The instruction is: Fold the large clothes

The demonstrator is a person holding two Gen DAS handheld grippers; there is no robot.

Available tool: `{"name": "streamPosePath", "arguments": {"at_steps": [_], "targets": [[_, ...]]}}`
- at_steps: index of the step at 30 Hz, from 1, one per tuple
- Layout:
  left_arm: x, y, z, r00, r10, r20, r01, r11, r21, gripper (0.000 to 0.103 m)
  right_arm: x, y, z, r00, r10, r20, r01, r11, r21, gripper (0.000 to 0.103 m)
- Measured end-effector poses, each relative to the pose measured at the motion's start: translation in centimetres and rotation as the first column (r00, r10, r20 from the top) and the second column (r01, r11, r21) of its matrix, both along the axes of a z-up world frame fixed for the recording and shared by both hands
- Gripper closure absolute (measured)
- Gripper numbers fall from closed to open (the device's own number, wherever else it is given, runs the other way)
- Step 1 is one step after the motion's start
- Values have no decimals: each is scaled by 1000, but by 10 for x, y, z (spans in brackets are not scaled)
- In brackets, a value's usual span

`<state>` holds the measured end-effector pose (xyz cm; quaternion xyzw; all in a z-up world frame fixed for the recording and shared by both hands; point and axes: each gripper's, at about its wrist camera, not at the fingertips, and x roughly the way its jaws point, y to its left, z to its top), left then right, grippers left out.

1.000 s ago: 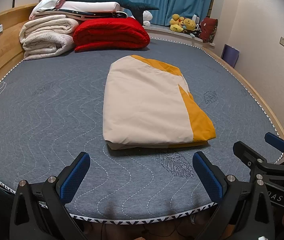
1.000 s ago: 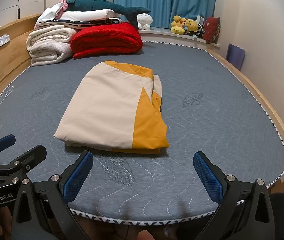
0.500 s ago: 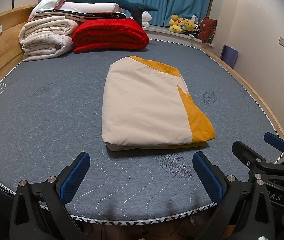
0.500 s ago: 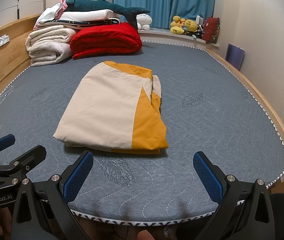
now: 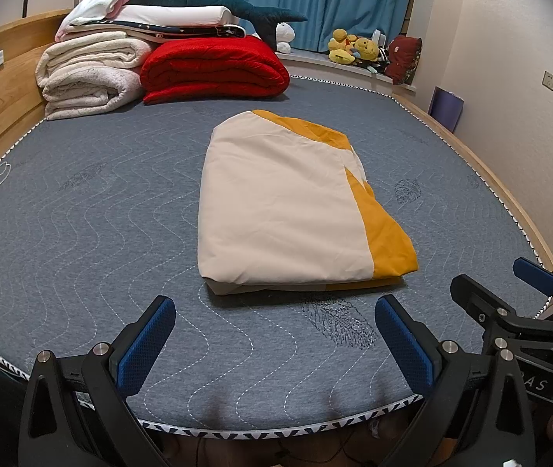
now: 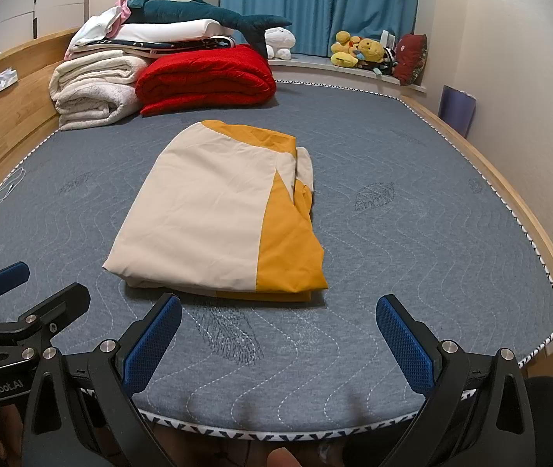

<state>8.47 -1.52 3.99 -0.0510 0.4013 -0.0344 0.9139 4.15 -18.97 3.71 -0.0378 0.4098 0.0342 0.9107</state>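
Grey quilted mattress (image 5: 82, 214) stretches ahead. At left my left claw (image 5: 274, 334) hovers with fingers apart, holding nothing. In the middle lies the cream and yellow cloth (image 5: 288, 210), folded flat, probably finished. At right my right claw (image 6: 276, 334) gapes empty too.

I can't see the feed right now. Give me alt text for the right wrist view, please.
A folded cream-and-mustard cloth lies flat in the middle of a grey quilted bed, untouched. The right tongs are open and empty at the near edge, with the left tongs at lower left. Folded blankets are stacked at the far end.
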Motion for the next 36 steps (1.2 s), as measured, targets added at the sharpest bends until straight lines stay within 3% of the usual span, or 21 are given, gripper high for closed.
{"name": "streamPosePath", "arguments": {"at_steps": [36], "targets": [[3, -6, 4, 1000, 6, 15, -6, 1000, 1, 1, 1, 2, 0, 1000, -4, 1, 4, 1000, 1, 3]]}}
